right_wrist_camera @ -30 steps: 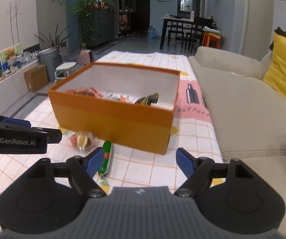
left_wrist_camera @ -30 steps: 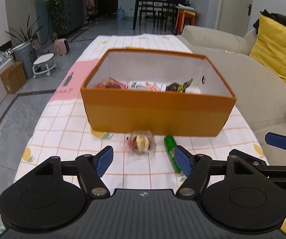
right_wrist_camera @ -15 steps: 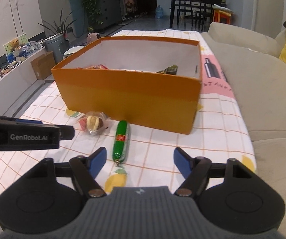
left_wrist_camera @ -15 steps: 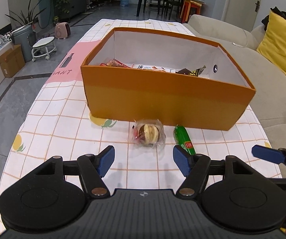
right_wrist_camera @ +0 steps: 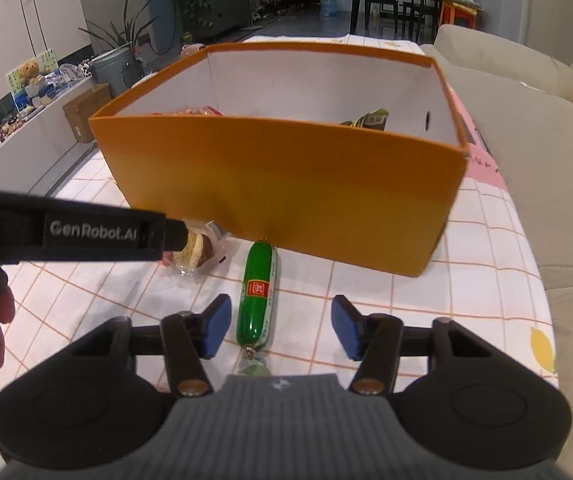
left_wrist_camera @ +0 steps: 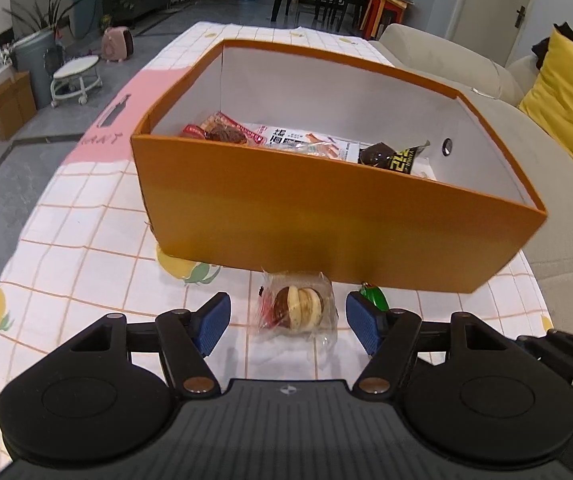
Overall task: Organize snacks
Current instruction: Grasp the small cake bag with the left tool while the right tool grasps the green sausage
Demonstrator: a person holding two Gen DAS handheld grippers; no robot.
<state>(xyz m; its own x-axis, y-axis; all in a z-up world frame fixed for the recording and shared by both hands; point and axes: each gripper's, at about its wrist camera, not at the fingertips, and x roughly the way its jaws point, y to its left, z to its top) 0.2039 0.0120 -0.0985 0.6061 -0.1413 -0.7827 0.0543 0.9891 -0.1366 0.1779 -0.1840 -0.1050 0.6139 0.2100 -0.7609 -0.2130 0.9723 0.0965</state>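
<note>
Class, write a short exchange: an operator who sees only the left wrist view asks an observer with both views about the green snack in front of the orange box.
Operator: I see only a green tip by the box. What is it?
Observer: A green sausage, lying lengthwise towards the box, with a red label.
Operator: Where is the right gripper?
Observer: The right gripper has its jaws either side of the sausage's near end. They have just been closing and do not touch it.
</note>
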